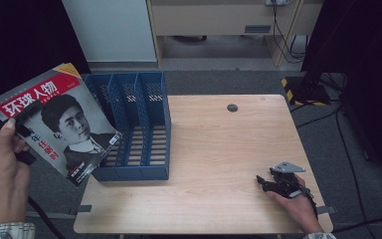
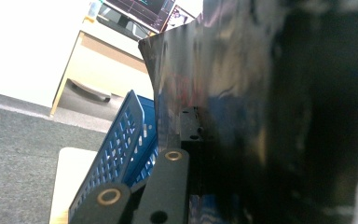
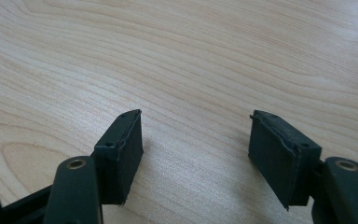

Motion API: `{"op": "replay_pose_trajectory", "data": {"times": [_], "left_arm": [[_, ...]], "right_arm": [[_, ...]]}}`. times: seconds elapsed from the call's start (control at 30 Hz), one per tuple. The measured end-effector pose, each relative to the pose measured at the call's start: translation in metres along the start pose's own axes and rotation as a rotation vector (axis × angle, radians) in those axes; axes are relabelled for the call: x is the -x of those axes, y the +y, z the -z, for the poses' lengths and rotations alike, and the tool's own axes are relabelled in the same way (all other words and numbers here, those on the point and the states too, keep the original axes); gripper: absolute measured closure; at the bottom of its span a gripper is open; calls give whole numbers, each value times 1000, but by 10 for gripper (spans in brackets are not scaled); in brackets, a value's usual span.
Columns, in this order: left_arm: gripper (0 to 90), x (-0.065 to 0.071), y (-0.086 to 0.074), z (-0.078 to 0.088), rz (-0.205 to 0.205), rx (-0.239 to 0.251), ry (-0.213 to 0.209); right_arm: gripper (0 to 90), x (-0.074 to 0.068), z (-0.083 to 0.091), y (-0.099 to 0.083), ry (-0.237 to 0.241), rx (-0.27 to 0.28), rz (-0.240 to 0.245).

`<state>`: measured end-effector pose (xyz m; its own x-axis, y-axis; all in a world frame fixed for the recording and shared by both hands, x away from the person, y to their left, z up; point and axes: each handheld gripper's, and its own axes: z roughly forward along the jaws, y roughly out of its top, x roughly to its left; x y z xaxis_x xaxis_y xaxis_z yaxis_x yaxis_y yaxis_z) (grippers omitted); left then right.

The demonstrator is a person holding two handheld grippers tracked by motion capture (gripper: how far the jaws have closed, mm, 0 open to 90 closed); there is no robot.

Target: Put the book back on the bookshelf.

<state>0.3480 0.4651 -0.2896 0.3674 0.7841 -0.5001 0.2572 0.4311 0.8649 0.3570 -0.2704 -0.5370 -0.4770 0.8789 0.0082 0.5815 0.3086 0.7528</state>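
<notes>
A magazine [image 1: 59, 119] with a red title band and a portrait cover is held up in the air at the left, off the table's left edge. My left gripper [image 1: 22, 122] is shut on its left edge. In the left gripper view the glossy dark magazine [image 2: 242, 102] stands right against the jaws. A blue file rack [image 1: 134, 124] with three slots stands on the table's left part, just right of the magazine. My right gripper [image 1: 264, 182] rests open on the table near the front right corner; in its own view the right gripper [image 3: 196, 140] has nothing between its pads, just bare wood.
The wooden table [image 1: 219, 149] has a small round cable hole [image 1: 232, 107] near its far edge. Beyond the table stand a white cabinet [image 1: 112, 30] and a wooden desk [image 1: 219, 17]. Cables and a dark stand [image 1: 308, 84] lie on the floor at the right.
</notes>
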Motion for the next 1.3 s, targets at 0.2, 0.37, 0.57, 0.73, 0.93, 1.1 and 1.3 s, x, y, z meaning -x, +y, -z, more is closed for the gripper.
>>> {"op": "replay_pose_trajectory", "data": {"times": [0.2,0.37,0.57,0.73,0.93,1.1,1.3], "left_arm": [[866,-6,0,-8,-21,-15,27],[866,-9,0,-14,-59,-21,41],[866,-16,2,-18,-78,-24,59],[866,-18,2,-18,-84,-19,64],[866,-12,3,-23,-106,-14,69],[867,-9,3,-31,-104,2,65],[866,-6,4,-42,-105,19,61]], "right_arm": [[351,0,0,0,0,0,-2],[351,0,0,0,0,0,-2],[351,0,0,0,0,0,-2],[351,0,0,0,0,0,1],[351,0,0,0,-1,-1,-2],[351,0,0,0,-1,-1,-1],[351,0,0,0,-1,-1,-1]]}}
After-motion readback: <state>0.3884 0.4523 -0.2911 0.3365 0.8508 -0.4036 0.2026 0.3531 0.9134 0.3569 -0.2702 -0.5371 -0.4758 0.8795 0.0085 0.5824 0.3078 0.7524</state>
